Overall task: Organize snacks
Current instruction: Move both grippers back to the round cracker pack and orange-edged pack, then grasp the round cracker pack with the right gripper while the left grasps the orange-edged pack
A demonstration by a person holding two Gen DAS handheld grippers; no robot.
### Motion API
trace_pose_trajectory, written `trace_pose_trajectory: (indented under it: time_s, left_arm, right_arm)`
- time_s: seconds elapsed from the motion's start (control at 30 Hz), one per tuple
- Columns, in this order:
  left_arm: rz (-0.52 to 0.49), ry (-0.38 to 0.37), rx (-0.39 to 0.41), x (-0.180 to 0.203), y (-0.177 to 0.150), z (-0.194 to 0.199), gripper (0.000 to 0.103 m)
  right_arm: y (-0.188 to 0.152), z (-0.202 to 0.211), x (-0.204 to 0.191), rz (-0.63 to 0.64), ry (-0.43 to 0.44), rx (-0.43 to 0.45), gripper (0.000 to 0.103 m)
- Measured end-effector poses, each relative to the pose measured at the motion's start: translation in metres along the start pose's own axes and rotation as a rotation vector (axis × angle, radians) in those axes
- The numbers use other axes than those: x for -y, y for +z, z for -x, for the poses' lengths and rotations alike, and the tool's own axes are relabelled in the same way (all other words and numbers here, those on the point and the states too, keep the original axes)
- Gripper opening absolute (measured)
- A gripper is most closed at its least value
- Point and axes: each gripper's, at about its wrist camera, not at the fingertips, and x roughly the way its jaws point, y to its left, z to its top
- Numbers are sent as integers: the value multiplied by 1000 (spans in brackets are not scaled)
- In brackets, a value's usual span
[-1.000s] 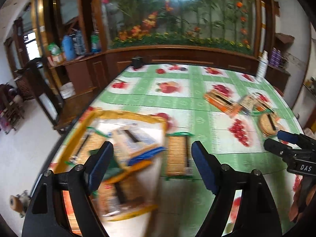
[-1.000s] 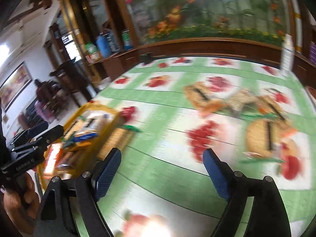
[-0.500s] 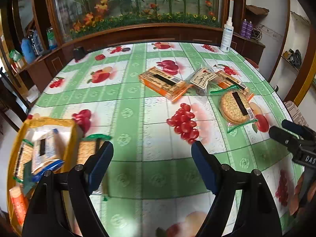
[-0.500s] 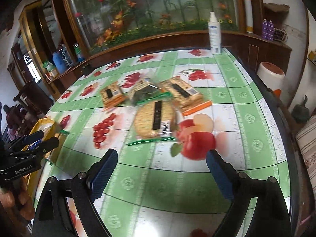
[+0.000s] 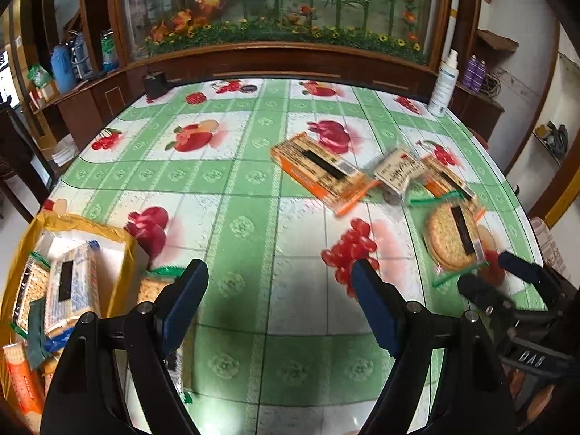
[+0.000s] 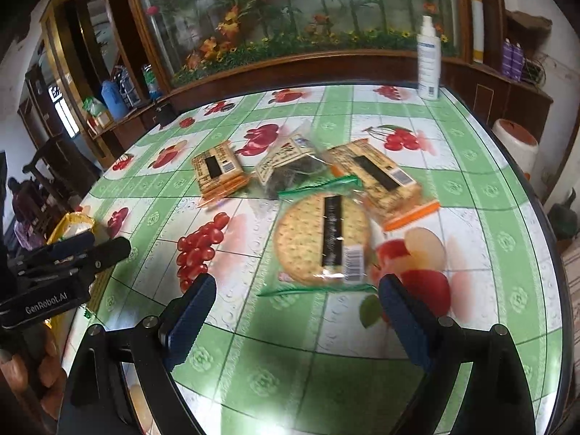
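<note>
At the bottom of each frame my own fingers fill the foreground. My left gripper [image 5: 279, 301] stands wide with only bare tablecloth [image 5: 250, 188] between its blue pads, and my right gripper [image 6: 295, 313] is wide too, having just been opening, with nothing between its jaws and nothing touched. In the right wrist view the left tool at the lower left edge reads "GenRobot.AI"; in the left wrist view the right tool at the lower right shows "DAS", seen upside down. Just above my right fingers lies the round cracker pack [image 6: 322, 239], a black strip and a barcode on its wrapper. Beyond it, at frame centre, sit an orange-edged biscuit pack [image 6: 377, 177], a dark pouch [image 6: 286, 166] whose print is too small to read, and another biscuit pack [image 6: 217, 174]. At the lower left of the left wrist view, the yellow box [image 5: 78, 221] holds snacks already.
</note>
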Motion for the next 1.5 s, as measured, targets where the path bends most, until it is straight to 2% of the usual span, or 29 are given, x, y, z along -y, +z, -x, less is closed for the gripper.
trace_pose_trajectory:
  time_s: [0.13,0.23,0.47,0.67,0.9,0.93,1.03,1.1,1.17,1.2,1.23,1.3,1.33,1.4,1.43,1.5]
  left_arm:
    - [18,21,-3,-2,12,-12,81]
    - [51,22,-12,-5,24,-26,81]
    - [203,13,-59,-13,52,-68,81]
    - [261,17,-86,4,75,-99,81]
    - [279,100,-129,22,88,-131,82]
    - [282,118,-122,22,90,-133,84]
    - [260,179,-126,25,94,-140,100]
    - [220,186,-116,27,94,-139,101]
    - [184,161,-107,28,92,-139,101]
    - [173,148,-104,28,91,-139,101]
    - [166,135,-103,26,91,-139,101]
    - [160,106,-111,24,91,-138,98]
    - [145,84,-110,25,90,-136,92]
    - [106,58,-106,30,88,-130,81]
    - [97,25,-107,31,87,-126,69]
    - [105,-33,-121,30,87,-123,65]
  right_arm:
    - [3,-10,-5,13,-40,-19,101]
    - [5,-17,-2,-4,-56,-31,101]
    - [16,-39,6,-59,-90,-68,101]
    - [17,-55,6,-66,-85,-88,101]
    - [21,-59,14,-66,-103,-86,103]
    - [22,-60,15,-65,-104,-87,103]
    - [23,-62,15,-54,-113,-90,103]
    - [24,-64,14,-36,-113,-95,103]
    - [25,-66,12,-18,-113,-102,103]
    - [25,-67,11,-5,-118,-107,101]
    - [25,-67,9,11,-126,-109,94]
    - [25,-66,7,29,-144,-102,82]
    - [25,-65,6,38,-146,-100,79]
    - [25,-65,7,40,-146,-99,79]
    - [25,-65,7,39,-141,-100,79]
    - [24,-64,8,37,-135,-99,79]
